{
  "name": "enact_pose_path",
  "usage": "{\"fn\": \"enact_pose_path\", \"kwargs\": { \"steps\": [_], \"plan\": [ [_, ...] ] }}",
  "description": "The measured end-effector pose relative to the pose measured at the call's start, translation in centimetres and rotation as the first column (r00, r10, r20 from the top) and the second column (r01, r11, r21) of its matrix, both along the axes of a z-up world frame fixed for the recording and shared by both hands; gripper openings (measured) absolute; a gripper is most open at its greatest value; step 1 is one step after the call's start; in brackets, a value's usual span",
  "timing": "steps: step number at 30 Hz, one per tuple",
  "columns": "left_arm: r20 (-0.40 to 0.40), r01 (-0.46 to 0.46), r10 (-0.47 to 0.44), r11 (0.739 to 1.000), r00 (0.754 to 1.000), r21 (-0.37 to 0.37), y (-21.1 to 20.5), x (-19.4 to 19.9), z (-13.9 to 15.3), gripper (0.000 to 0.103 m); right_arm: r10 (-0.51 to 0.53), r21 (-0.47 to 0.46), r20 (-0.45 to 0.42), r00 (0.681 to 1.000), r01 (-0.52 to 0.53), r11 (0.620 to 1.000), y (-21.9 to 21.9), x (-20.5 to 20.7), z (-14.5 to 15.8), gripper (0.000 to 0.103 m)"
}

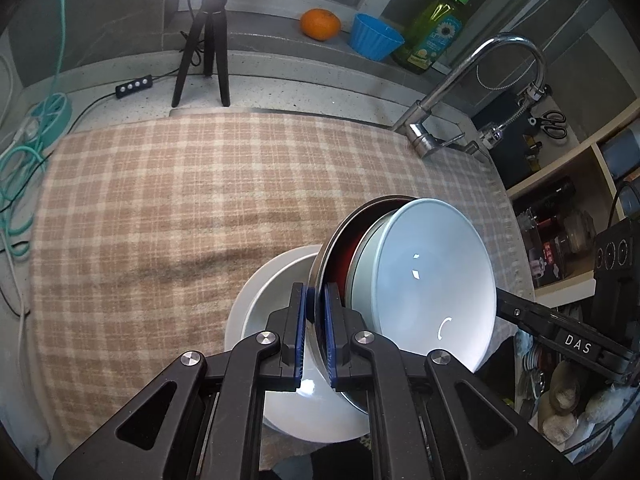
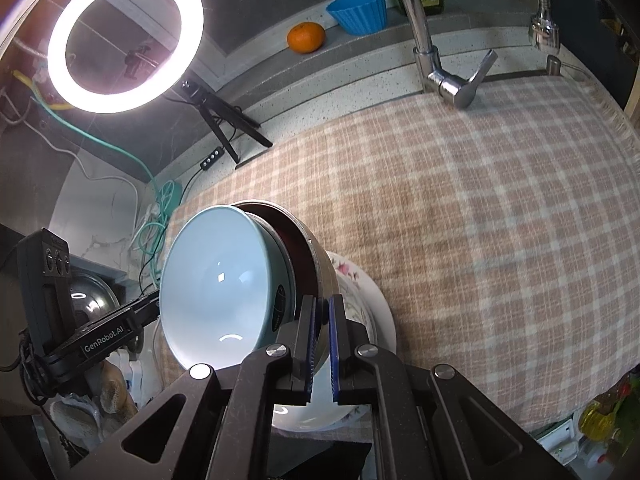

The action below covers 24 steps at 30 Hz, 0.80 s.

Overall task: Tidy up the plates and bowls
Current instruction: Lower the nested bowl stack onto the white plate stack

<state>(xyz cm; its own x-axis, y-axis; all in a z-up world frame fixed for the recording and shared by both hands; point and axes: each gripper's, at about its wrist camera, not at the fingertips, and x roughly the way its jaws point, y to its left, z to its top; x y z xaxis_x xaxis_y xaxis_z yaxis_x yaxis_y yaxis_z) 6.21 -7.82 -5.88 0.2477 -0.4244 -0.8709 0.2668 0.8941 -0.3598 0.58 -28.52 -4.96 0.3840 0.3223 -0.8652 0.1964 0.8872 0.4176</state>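
Both grippers, left gripper (image 1: 316,332) and right gripper (image 2: 322,344), have jaws clamped on opposite rims of the steel bowl (image 1: 320,264), steadying the nested pale-blue bowl (image 1: 428,280) above the white plate (image 1: 260,304) on the cloth-covered counter (image 1: 180,200).

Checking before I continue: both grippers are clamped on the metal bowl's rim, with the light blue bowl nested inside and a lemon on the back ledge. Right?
Not quite: the fruit on the back ledge is an orange, not a lemon, as the left wrist view shows. The rest stands.
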Motion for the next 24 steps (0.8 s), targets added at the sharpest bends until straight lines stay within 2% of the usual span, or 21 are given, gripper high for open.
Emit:
{"fn": "enact_pose_path", "kwargs": {
  "steps": [8,24],
  "plan": [
    [-0.044,-0.004,0.004,1.0,0.999,0.006,0.6,-1.0,-1.3,0.007,-0.001,0.004,-0.032,0.999,0.001,1.0,0.6,-1.1,-1.4,0.006],
    [-0.07,-0.007,0.008,1.0,0.998,0.017,1.4,-1.4,-2.2,0.007,0.011,0.022,-0.092,0.996,-0.009,1.0,1.4,-1.7,-3.3,0.006]
  ]
}}
